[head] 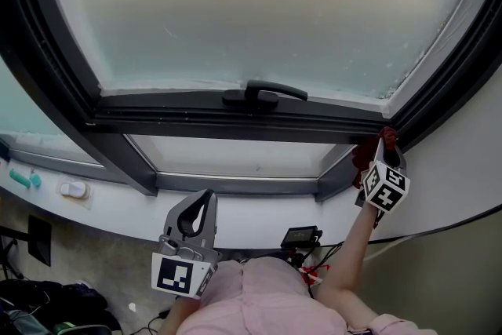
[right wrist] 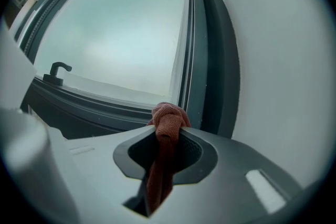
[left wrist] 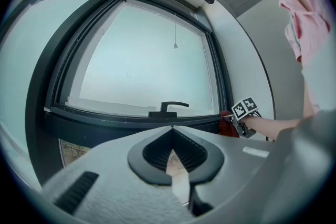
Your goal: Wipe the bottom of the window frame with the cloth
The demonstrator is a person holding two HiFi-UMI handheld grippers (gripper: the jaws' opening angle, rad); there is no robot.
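The right gripper (right wrist: 167,135) is clenched on the cloth (right wrist: 169,113). This is a reddish-brown piece, pinched between the two jaws. Its bunched end stands out past the jaw tips like a small knot, and the rest hangs back through the gap.

I judge the cloth to be light, soft and limp. It will fold under pressure and cannot push by itself. The hold is best kept close behind the wad, as it is here, so that only a short firm pad meets the surface.

In the head view the wad is at the right end of the bottom rail of the window frame (head: 235,123). It sits in the corner where the rail meets the upright side, just beside the white wall (head: 463,169). It seems to press on the frame, but I cannot tell this for sure.

The window handle (head: 263,94) sits at the middle of the rail, well apart from the cloth.

The left gripper (left wrist: 172,131) has its jaws together on nothing. It is held low, near the person's body and away from the frame.
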